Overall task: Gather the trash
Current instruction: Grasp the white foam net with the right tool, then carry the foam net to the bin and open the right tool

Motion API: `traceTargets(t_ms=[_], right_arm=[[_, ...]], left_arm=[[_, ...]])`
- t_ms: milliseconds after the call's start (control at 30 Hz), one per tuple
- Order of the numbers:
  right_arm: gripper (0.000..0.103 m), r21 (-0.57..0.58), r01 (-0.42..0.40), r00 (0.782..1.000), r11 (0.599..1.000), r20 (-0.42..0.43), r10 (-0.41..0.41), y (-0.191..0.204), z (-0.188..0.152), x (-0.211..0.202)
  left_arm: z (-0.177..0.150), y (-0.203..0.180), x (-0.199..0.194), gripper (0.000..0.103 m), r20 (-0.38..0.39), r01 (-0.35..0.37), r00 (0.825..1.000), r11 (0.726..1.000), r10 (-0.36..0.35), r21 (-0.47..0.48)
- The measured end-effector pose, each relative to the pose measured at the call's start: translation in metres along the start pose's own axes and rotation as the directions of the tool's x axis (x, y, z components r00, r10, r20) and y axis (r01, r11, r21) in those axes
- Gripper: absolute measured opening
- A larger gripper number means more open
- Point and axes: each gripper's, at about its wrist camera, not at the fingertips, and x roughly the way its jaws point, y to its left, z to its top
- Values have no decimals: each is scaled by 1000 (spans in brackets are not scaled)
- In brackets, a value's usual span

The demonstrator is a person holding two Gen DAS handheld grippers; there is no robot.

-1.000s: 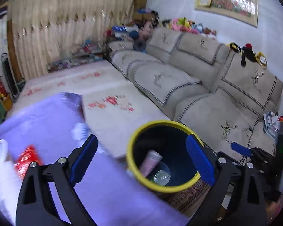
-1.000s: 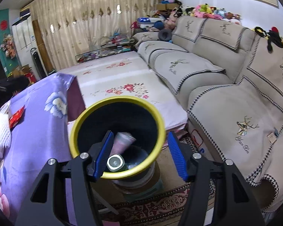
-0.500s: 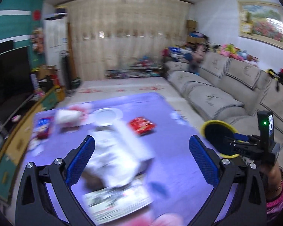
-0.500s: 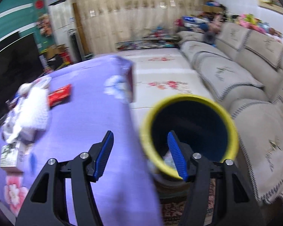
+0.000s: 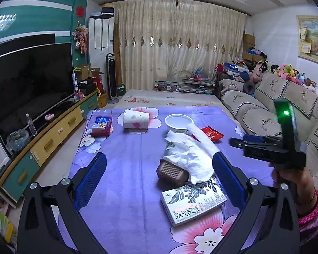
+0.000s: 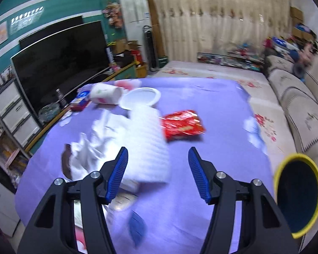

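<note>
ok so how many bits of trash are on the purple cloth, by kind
Boxes: 3: blue box, brown box, flat printed box
Cups and bowls: 2: tipped paper cup, white bowl
Wrappers: 1: red wrapper
Paper and foam: 2: crumpled tissue, white foam sleeve
Total: 8

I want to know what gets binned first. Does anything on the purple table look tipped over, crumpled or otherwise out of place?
Yes. The paper cup lies tipped on its side at the far end, crumpled white tissue partly covers a brown tub, and a red wrapper lies loose nearby.
</note>
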Motion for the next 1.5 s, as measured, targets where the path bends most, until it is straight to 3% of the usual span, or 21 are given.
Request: traceTargets(t_ms=[200, 433, 633, 767, 900, 933, 967, 1267, 1500], right_arm=[[53, -49, 7, 998, 999, -59, -9, 28, 2, 31], [45, -35, 32, 992, 999, -121, -36, 18, 1, 57], [42, 10, 55, 992, 998, -111, -54, -4, 3, 54], [42, -22, 55, 991, 998, -118, -57, -1, 3, 62], [27, -36, 56, 990, 998, -130, -61, -3, 7, 70], [18, -31, 55, 990, 998, -125, -59, -3, 6, 69], [13, -25, 51, 992, 998, -115, -54, -5, 7, 66], [13, 30, -75, 997, 997, -11, 75, -18, 7, -3], [13, 84, -39, 997, 996, 68, 33, -49, 0, -55]], left_arm=[[-7, 7, 10, 98, -26, 13, 1000, 1000, -14, -24], [-10, 12, 23, 98, -44, 22, 999, 999, -23, -39], [-15, 11, 35, 98, -59, 27, 998, 999, -30, -47], [-15, 9, 40, 98, -65, 29, 997, 999, -32, -45], [-15, 5, 41, 98, -64, 28, 997, 999, -30, -35], [-15, 5, 41, 98, -64, 27, 998, 999, -29, -33], [-16, 5, 41, 98, -63, 25, 998, 999, -27, -32], [-16, 3, 45, 98, -65, 33, 997, 999, -35, -32], [-19, -2, 47, 98, -69, 48, 996, 999, -49, -23]])
